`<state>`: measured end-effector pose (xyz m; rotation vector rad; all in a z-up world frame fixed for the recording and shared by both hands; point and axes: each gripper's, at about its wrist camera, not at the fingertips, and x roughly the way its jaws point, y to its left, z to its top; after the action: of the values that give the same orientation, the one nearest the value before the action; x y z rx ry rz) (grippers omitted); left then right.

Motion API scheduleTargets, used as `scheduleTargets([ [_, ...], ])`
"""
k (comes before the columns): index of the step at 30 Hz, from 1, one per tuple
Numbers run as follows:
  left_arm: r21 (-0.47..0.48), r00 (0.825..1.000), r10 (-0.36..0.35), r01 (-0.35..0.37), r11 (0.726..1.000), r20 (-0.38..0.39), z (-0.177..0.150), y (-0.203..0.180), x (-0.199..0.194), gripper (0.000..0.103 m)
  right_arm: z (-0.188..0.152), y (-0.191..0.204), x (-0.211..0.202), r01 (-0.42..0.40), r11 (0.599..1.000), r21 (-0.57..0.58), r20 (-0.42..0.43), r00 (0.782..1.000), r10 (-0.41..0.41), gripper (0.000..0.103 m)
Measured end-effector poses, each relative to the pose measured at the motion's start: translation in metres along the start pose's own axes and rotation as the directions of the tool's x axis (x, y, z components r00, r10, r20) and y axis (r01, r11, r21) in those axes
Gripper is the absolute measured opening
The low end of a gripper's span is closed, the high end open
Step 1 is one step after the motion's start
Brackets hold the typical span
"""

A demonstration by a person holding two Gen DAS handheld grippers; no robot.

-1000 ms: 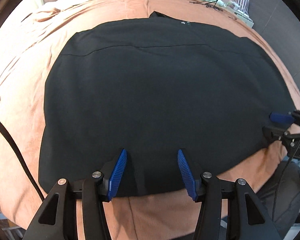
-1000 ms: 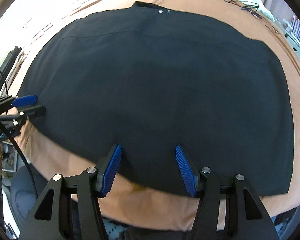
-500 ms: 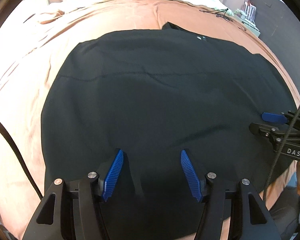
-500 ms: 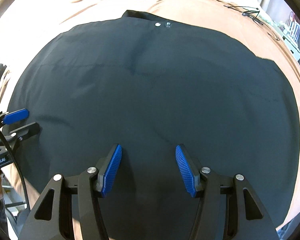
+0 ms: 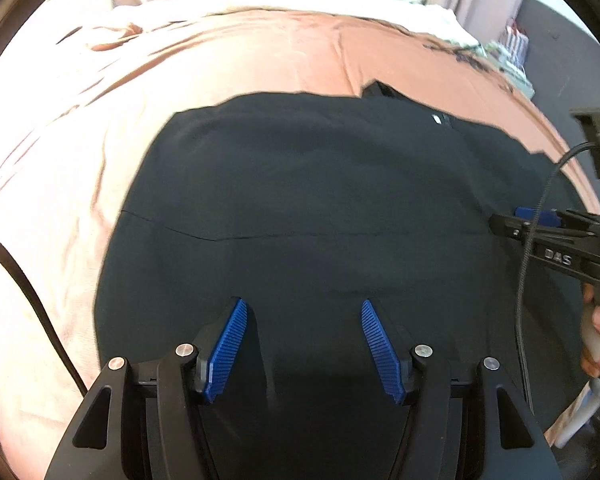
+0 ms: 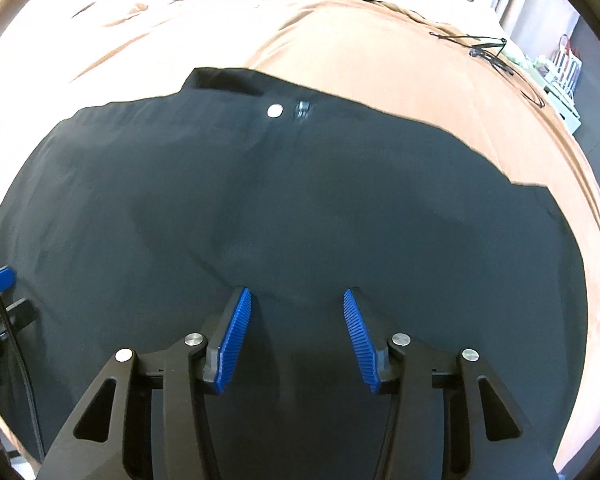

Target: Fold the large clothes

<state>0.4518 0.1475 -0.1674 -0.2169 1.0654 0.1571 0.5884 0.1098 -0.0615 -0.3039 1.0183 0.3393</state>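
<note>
We look down along our left claw (image 5: 302, 312) and see a black garment (image 5: 320, 208) spread flat on the bed — it lies straight ahead of the blue pads and runs under them, filling most of the view. The jaws of this claw stand apart with only flat cloth showing in the gap; nothing is pinched. Beyond the far edge of the garment stretches the peach bedsheet (image 5: 260, 48), which also shows to the left of the claw.

Off to the right of the left claw, our right claw (image 5: 520, 218) reaches in over the cloth, a hand (image 5: 598, 336) wrapped round its handle.

From the right claw (image 6: 298, 302) itself, the same garment (image 6: 300, 208) lies ahead and below. Its jaws have just been closing, yet the pads are apart and nothing is gripped between them. Far ahead of it, near the garment's top edge, sit a silver snap button (image 6: 275, 111) and a small clasp (image 6: 303, 109) beside it. The left claw's blue tip (image 6: 0, 279) pokes in at the far left.
</note>
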Motion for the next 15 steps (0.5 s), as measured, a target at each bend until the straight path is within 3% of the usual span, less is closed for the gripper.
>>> scheduleTargets([
  [8,-0.169,0.999,0.001,0.007,0.986,0.045,-0.026,0.067,-0.039,0.062,0.026,0.001,0.017,0.028,0.999,0.015,-0.008,1.000,-0.028,0.046],
  [15,-0.332,0.998,-0.032,0.050,0.942,0.059,-0.075,0.127,-0.073,0.062,0.012,0.004,-0.007,-0.041,0.998,0.042,0.041,0.998,0.039,0.046],
])
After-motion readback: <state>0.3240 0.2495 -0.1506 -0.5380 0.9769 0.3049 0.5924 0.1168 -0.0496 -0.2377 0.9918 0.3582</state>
